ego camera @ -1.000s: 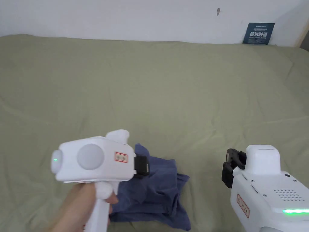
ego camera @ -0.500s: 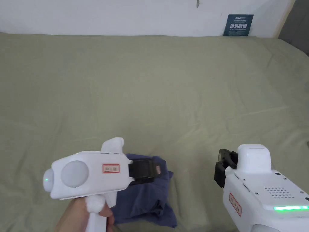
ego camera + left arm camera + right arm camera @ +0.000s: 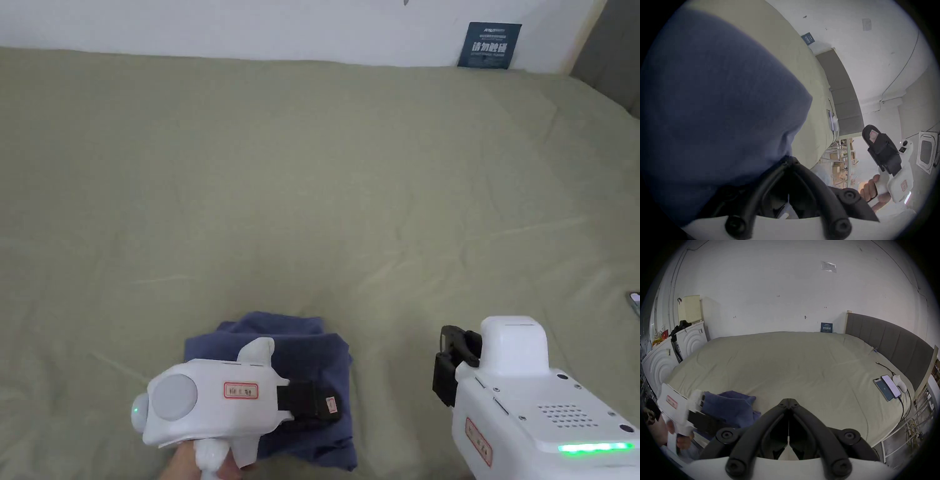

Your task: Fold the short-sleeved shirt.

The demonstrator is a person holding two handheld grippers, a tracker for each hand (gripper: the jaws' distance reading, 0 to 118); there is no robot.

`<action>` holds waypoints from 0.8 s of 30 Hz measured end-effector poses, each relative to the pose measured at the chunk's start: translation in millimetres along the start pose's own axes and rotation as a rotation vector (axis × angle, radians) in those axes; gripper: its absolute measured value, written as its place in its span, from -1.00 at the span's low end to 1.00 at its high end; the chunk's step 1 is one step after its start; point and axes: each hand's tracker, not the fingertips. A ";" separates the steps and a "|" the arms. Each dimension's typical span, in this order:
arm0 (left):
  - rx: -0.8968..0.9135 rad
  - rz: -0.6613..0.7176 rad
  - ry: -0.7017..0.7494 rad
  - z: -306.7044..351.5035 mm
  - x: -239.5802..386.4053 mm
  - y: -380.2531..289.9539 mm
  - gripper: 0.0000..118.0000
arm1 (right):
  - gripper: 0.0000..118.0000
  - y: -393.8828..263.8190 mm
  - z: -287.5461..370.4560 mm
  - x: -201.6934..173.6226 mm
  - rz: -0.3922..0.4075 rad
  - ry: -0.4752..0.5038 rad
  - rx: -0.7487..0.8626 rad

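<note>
A dark blue short-sleeved shirt [image 3: 281, 344] lies bunched in a compact heap on the olive bedsheet [image 3: 312, 187], near the front edge. My left gripper [image 3: 328, 406] sits over the shirt's near right part. In the left gripper view its jaws meet at the tips with blue shirt cloth [image 3: 713, 97] pinched there, under the left gripper [image 3: 788, 160]. My right gripper [image 3: 445, 369] hovers over bare sheet to the right of the shirt. Seen from its own camera, the right gripper [image 3: 788, 400] is shut on nothing, with the shirt [image 3: 730, 404] at its left.
Two phones [image 3: 886, 388] and a white device with a cable [image 3: 899, 382] lie at the bed's right edge, by the grey headboard [image 3: 891, 344]. A blue sign [image 3: 489, 45] leans on the wall. White cabinets [image 3: 661, 363] stand at the left.
The left gripper has come nearer to the person, and the shirt has drawn from a spread crumple into a tighter heap. The right gripper has hardly moved. The head camera has shifted.
</note>
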 end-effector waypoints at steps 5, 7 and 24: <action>-0.001 -0.024 0.022 18.4 13.1 2.6 -1.00 | -0.99 -3.7 -7.7 -0.6 -0.018 0.080 -0.053; 0.032 -0.038 0.026 38.0 18.5 4.1 -1.00 | -0.99 -2.4 -13.9 -5.0 -0.042 0.184 -0.085; 0.216 -0.005 0.210 178.0 -41.9 17.7 -1.00 | -0.99 -63.1 -192.8 -23.2 -0.610 1.006 -0.700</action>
